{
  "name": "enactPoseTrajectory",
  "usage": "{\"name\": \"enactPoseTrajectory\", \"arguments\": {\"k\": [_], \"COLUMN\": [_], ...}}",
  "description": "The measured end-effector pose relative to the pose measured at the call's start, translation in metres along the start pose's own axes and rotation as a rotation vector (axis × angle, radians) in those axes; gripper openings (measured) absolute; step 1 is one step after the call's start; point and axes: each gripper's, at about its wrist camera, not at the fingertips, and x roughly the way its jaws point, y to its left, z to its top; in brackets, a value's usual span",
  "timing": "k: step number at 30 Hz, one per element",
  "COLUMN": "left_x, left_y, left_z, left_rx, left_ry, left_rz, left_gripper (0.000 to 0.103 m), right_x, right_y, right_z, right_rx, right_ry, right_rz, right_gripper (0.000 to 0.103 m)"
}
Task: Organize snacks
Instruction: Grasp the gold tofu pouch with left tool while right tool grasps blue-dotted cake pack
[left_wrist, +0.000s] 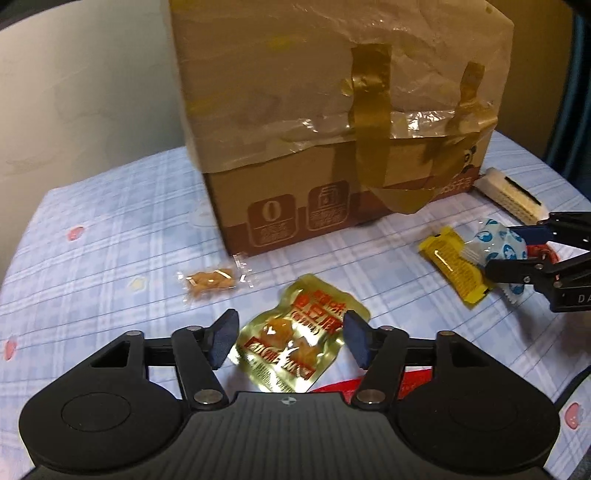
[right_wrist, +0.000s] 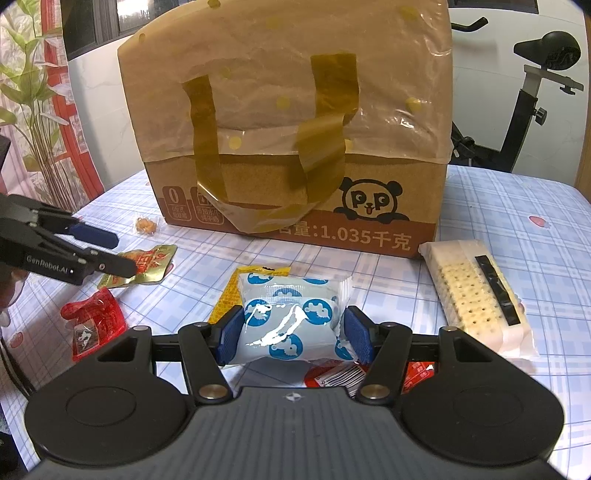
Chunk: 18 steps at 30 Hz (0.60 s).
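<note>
Landmark: cardboard box (right_wrist: 295, 147) with a panda print, its upper part wrapped in thin plastic film and brown tape; it stands on the counter (right_wrist: 517, 229), which has a blue checked cloth.
Right tongs (right_wrist: 291, 334): the blue pads press on both sides of the white packet with blue bear circles (right_wrist: 284, 317), just in front of the box; narrow hold, the packet is between them.
White packet, handling: I judge it light and puffy, with air inside; the film is glossy and can slip. Best hold is across the soft middle as now, not on the crimped ends. Too much squeeze may crush what is inside.
Yellow packet (right_wrist: 225, 302): flat, partly under the white packet, in front of the box.
Left tongs (left_wrist: 290, 341): half wide, holding nothing; the pads stand on each side of the gold pouch (left_wrist: 295, 339) but do not press it.
Gold pouch, handling: it lies flat in front of the box's left corner. Shiny foil, stiff at the sealed edges, lumpy in the middle. I judge it light and slippery; a hold across the thick middle seems safest.
Small clear packet (left_wrist: 210, 282): transparent film with brown pieces, near the box's left corner.
Cracker pack (right_wrist: 480, 299): long block, clear wrap, fragile I think; at the box's right corner.
Red packets (right_wrist: 92, 321): crinkled foil, in front of the box, to the left.
</note>
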Motion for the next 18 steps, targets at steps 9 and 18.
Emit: {"name": "enactPoseTrajectory", "arguments": {"k": [9,18], "left_x": [0.01,-0.007], "left_y": [0.022,0.016], "left_z": [-0.002,-0.013], "left_rx": [-0.18,-0.212], "left_ry": [-0.004,0.021], "left_rz": [-0.061,-0.074], "left_gripper": [0.069,0.069], "right_x": [0.0,0.0], "right_y": [0.0,0.0], "right_z": [-0.001,0.0], "right_rx": [-0.002,-0.003], "right_ry": [0.003,0.004], "right_rz": [-0.001,-0.001], "right_gripper": [0.062,0.062]}}
